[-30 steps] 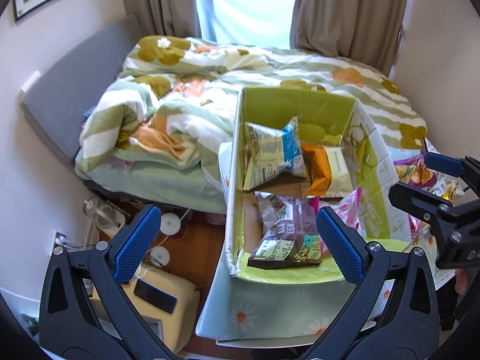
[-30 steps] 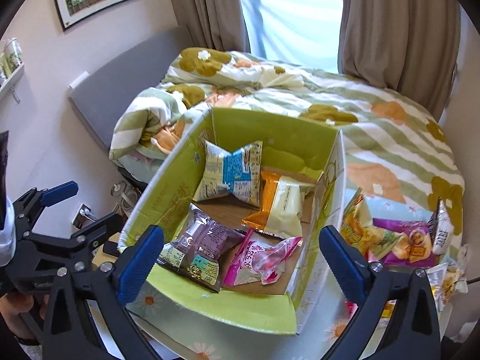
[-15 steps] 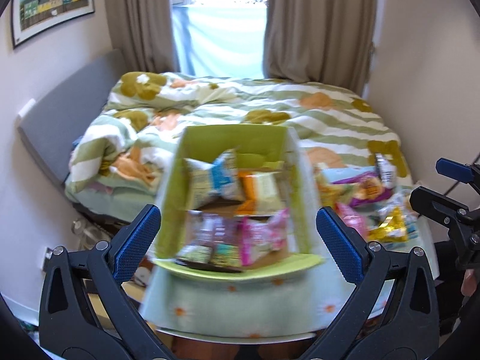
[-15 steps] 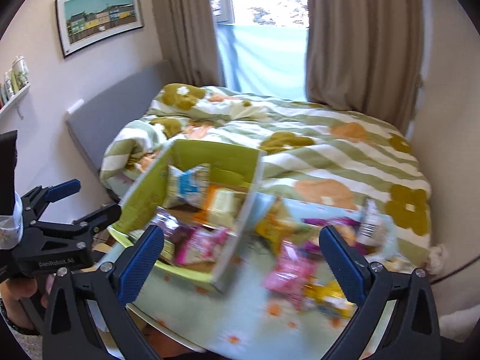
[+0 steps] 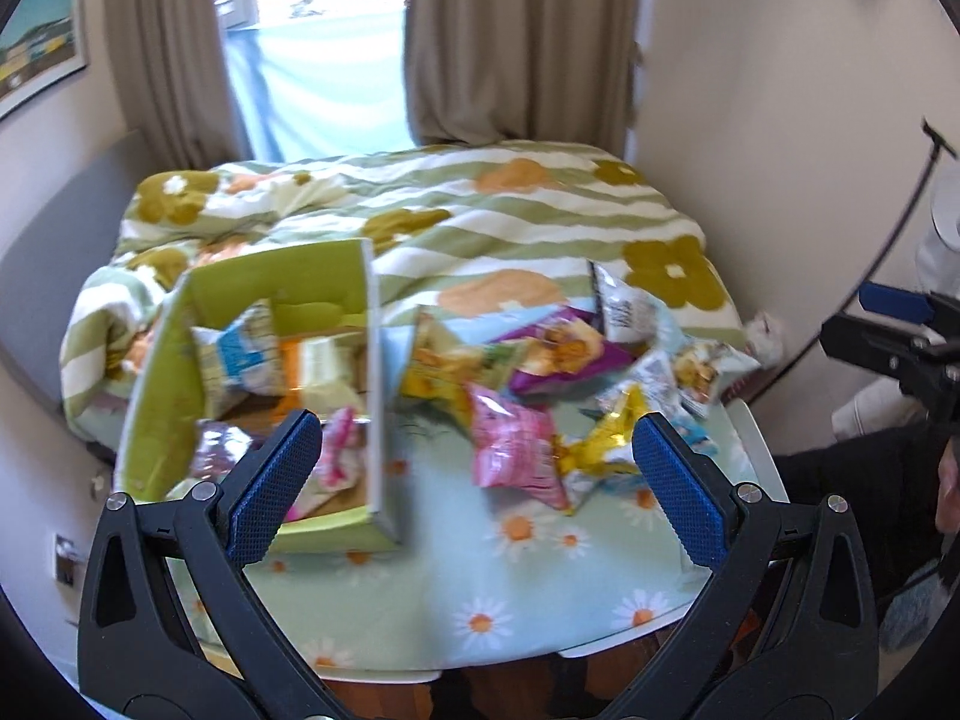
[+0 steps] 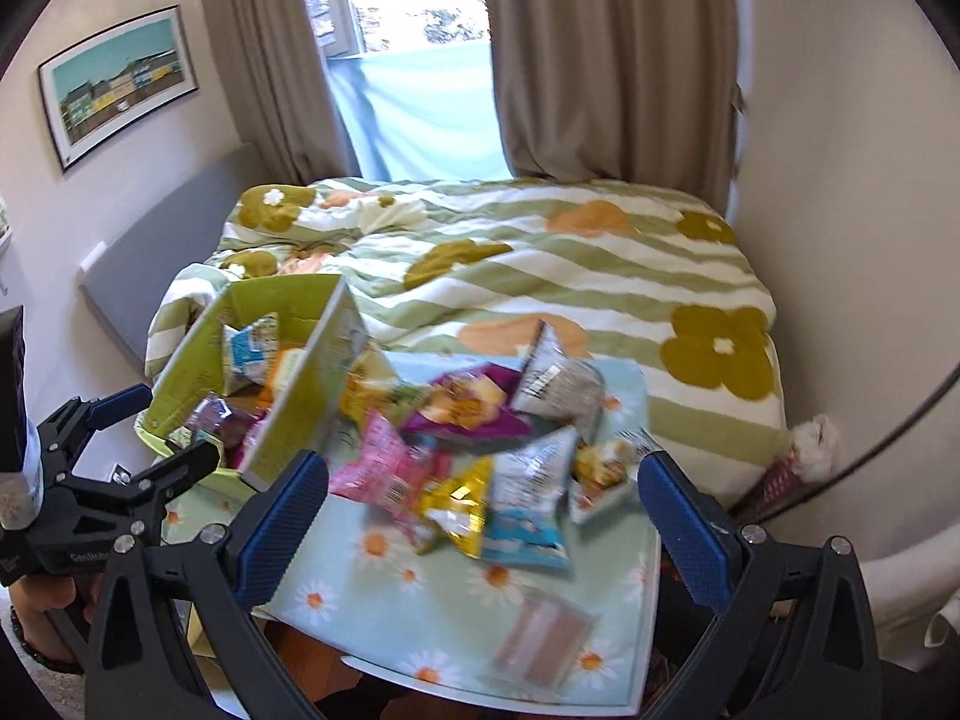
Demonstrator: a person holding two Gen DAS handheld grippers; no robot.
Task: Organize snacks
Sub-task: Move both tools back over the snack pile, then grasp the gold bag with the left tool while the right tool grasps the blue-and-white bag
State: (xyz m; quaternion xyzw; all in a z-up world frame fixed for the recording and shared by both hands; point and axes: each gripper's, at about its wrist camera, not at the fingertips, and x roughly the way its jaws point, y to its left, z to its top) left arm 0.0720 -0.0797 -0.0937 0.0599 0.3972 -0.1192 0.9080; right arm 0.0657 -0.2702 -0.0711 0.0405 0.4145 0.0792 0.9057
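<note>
Hovering above the near edge of the worktop (image 5: pixel 540 594), the left gripper (image 5: pixel 480 483) has its blue-padded jaws spread wide with nothing between them. Ahead of its left finger sits the green box (image 5: pixel 162 384), already holding a blue-and-white packet (image 5: pixel 240 360), an orange-and-cream packet (image 5: pixel 312 360) and, nearer, a purple packet partly hidden by that finger. Ahead and between the fingers lies a pink snack bag (image 5: pixel 516 450), with a yellow foil bag (image 5: pixel 606 438) just beside it toward the right finger. Farther ahead is a loose heap with a purple bag (image 5: pixel 564 354) and a white bag (image 5: pixel 624 306).

The right gripper (image 6: pixel 483 516) is likewise wide apart and empty, over the same daisy-print worktop (image 6: pixel 384 594). Between its fingers lie the pink bag (image 6: pixel 384 474), the yellow foil bag (image 6: pixel 462 498) and a blue-and-white bag (image 6: pixel 528 516). Closer to it, below the heap, a flat brownish packet (image 6: pixel 543 639) lies alone. The box (image 6: pixel 198 360) stands ahead to its left. Motion blur hides the print on the packets.
</note>
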